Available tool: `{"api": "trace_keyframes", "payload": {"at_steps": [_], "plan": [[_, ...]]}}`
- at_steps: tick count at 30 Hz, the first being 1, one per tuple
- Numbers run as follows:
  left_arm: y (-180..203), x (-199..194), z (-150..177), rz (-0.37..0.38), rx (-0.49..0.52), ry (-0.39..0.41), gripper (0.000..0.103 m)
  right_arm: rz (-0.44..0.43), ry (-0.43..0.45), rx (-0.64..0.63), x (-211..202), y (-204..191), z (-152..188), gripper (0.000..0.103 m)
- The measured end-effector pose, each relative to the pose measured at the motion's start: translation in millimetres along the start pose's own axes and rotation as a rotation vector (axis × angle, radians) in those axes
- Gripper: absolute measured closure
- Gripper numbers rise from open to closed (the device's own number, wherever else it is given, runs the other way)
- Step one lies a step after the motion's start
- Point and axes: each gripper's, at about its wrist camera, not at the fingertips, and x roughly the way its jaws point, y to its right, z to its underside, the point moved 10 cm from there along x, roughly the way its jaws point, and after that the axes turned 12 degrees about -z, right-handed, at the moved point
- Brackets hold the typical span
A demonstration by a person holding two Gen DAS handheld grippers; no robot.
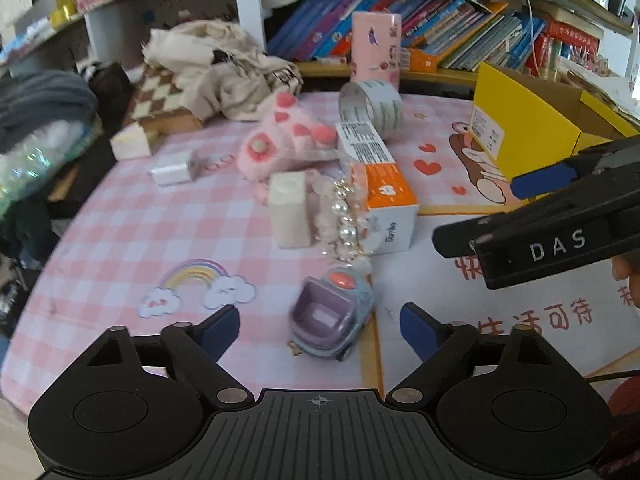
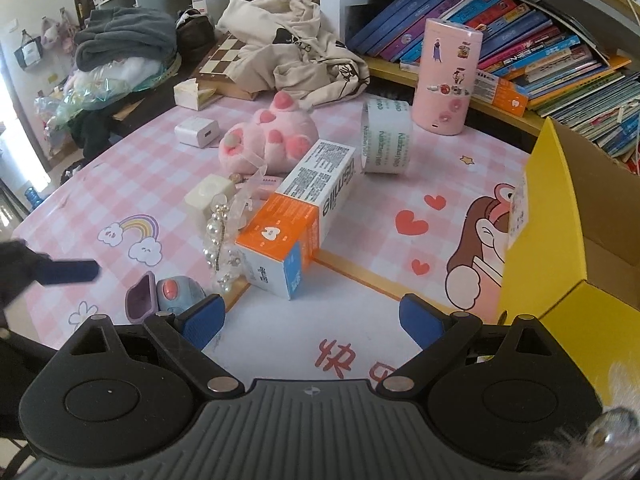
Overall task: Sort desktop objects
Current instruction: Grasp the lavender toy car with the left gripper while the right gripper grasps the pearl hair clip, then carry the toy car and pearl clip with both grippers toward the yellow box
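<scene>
The small purple-and-blue toy car (image 1: pixel 332 314) lies on the near part of the pink checked mat (image 1: pixel 120 240), framed between the spread fingers of the left gripper (image 1: pixel 320 330) but untouched by either pad. That gripper is released and empty. I judge the step in hand to be the approach for picking up this car. The next move calls for bringing the pads down level with the car's sides, then squeezing across its narrow body, since it sits tilted and could roll or slip.

The right gripper (image 2: pixel 311 320) is also released, with bare mat between its fingers, just left of the yellow cardboard box (image 2: pixel 568 240). That box stands open on the right and is probably where the sorted things go.

Counted outward from the car:
- 1 pearl hair clip (image 2: pixel 220 236) touching the toothpaste carton
- 1 orange-and-white toothpaste carton (image 2: pixel 296 216) lying on its side
- 1 cream square case (image 2: pixel 210 196)
- 1 pink plush paw (image 2: pixel 268 140)
- 1 white charger (image 2: pixel 198 132)
- 1 roll of clear tape (image 2: pixel 386 138) standing on edge
- 1 pink cylinder with stickers (image 2: pixel 446 76) upright at the far edge

Books (image 2: pixel 520 40) and a beige garment (image 2: pixel 288 48) crowd the far side.
</scene>
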Motion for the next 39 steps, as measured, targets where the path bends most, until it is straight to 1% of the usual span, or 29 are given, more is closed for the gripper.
{"api": "trace_keyframes", "payload": {"at_steps": [2, 4, 5, 8, 11, 12, 14, 16, 17, 18, 21, 24, 28, 31, 32, 33, 34, 37, 39], "plan": [[1, 7, 0, -0.003, -0.003, -0.009, 0.026, -0.006, -0.001, 0.018, 3, 2, -4, 0.007], [2, 13, -1, -0.002, -0.010, -0.013, 0.034, -0.013, 0.000, 0.041, 6, 5, -8, 0.007], [3, 15, -1, 0.000, -0.010, -0.014, 0.035, -0.014, -0.003, 0.057, 8, 6, -10, 0.007], [7, 21, -3, 0.008, -0.006, -0.015, 0.043, -0.015, -0.017, 0.099, 15, 10, -15, 0.013], [10, 25, -4, 0.027, -0.004, -0.009, 0.049, -0.020, -0.007, 0.061, 17, 3, -21, 0.016], [11, 26, -4, 0.032, -0.002, -0.005, 0.051, -0.025, -0.003, 0.038, 18, -2, -24, 0.019], [13, 27, -4, 0.041, 0.003, 0.003, 0.051, -0.042, 0.003, -0.015, 18, -12, -27, 0.024], [13, 27, -5, 0.049, 0.005, 0.008, 0.052, -0.059, 0.007, -0.064, 20, -22, -31, 0.032], [12, 27, -5, 0.053, 0.001, 0.007, 0.052, -0.065, 0.008, -0.083, 21, -26, -33, 0.033], [12, 26, -4, 0.057, -0.001, 0.005, 0.052, -0.071, 0.010, -0.101, 23, -31, -34, 0.039], [8, 25, -3, 0.063, -0.010, 0.000, 0.053, -0.092, 0.007, -0.138, 29, -41, -40, 0.048], [1, 22, 1, 0.055, -0.024, -0.012, 0.055, -0.102, 0.000, -0.169, 38, -48, -46, 0.056], [-14, 17, 6, 0.033, -0.061, -0.024, 0.059, -0.093, -0.032, -0.215, 55, -55, -52, 0.059], [-25, 17, 8, 0.018, -0.082, -0.031, 0.060, -0.093, -0.081, -0.265, 68, -63, -50, 0.061], [-28, 16, 9, 0.017, -0.086, -0.033, 0.060, -0.089, -0.083, -0.292, 70, -66, -48, 0.061], [-29, 16, 10, 0.016, -0.087, -0.034, 0.060, -0.092, -0.099, -0.313, 73, -70, -45, 0.064], [-31, 15, 11, 0.013, -0.083, -0.034, 0.060, -0.097, -0.114, -0.331, 76, -73, -42, 0.069], [-34, 14, 13, 0.008, -0.073, -0.033, 0.060, -0.136, -0.158, -0.323, 80, -80, -29, 0.075], [-36, 15, 14, 0.013, -0.076, -0.034, 0.060, -0.120, -0.169, -0.318, 83, -80, -24, 0.075]]}}
